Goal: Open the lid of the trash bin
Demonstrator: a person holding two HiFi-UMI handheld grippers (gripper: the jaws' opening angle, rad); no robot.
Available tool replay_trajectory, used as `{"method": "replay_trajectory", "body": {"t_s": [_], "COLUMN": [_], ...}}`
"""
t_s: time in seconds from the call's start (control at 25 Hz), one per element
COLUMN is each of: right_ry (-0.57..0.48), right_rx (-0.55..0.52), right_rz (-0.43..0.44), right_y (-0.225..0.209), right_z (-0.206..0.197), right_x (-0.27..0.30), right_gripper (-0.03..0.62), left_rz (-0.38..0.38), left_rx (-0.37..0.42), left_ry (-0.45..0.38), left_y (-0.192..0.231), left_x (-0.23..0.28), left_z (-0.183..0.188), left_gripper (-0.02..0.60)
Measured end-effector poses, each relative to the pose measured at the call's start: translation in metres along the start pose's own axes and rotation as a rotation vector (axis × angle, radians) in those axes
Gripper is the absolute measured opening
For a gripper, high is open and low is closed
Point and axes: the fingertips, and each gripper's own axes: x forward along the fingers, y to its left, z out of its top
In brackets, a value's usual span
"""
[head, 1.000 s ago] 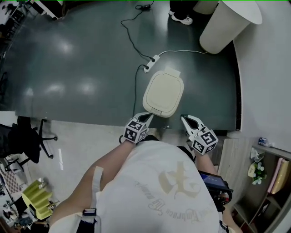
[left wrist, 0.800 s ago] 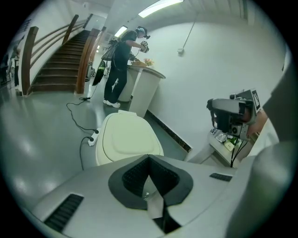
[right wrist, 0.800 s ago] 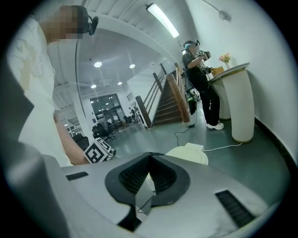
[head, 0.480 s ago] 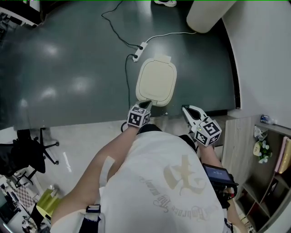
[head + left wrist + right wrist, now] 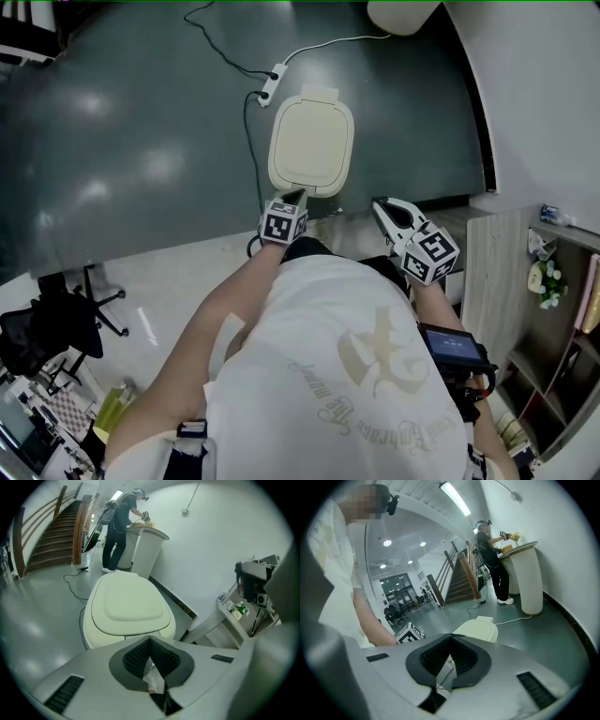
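Since it takes up most of what I see, floor (image 5: 141,141): dark and glossy, with the bin parked on it not far from the wall.
trash bin (image 5: 93,637): straight ahead of me and low down, standing upright.
lid (image 5: 311,145): cream, rounded, lying flat and fully closed, so nothing's done yet.
left gripper (image 5: 292,199): jaws pinched together with nothing in them. The tips are right at the lid's near edge, but I can't tell if they're actually touching.
right gripper (image 5: 386,211): also closed and empty, hanging off to the bin's right, clear of the lid.
power strip (image 5: 272,72): on the floor behind the bin, its cable running past the bin's left side.
hinge tab (image 5: 319,92): looks like it's on the far side, so my guess is the lid swings up and away from me.
front lip (image 5: 126,631): I'd hook the closed left tips just under it and lift slowly in an arc. The bin looks light and might scoot or tip, so I'd keep the right gripper handy to steady it.
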Motion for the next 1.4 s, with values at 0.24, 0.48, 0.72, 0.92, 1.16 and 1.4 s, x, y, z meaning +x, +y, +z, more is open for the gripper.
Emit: {"method": "replay_trajectory", "body": {"t_s": [0.24,0.48,0.72,0.92,1.16,1.4], "right_ry": [-0.01,-0.017,-0.006,-0.006,-0.019,-0.014], "right_rx": [0.012,0.023,0.035,0.036,0.029,0.024], "right_rz": [0.01,0.017,0.009,-0.005,-0.02,-0.036], "right_y": [-0.001,-0.004,-0.008,-0.011,-0.011,-0.005], "right_z": [0.001,-0.001,-0.011,-0.013,-0.01,-0.014], "right_x": [0.016,0.016,0.011,0.007,0.002,-0.004], "right_gripper": [0.006,0.006,0.006,0.006,0.006,0.006], "left_rz": [-0.001,0.035,0.074,0.078,0.073,0.06], "left_rx": [0.006,0.086,0.071,0.092,0.111,0.079], "left_ry": [0.009,0.041,0.07,0.09,0.079,0.089], "left_y": [0.011,0.002,-0.001,-0.003,-0.003,-0.007], "left_x": [-0.001,0.002,0.006,0.011,0.011,0.012], "left_z": [-0.004,-0.002,-0.006,-0.004,-0.005,-0.007], "left_gripper": [0.014,0.015,0.015,0.015,0.015,0.015]}}
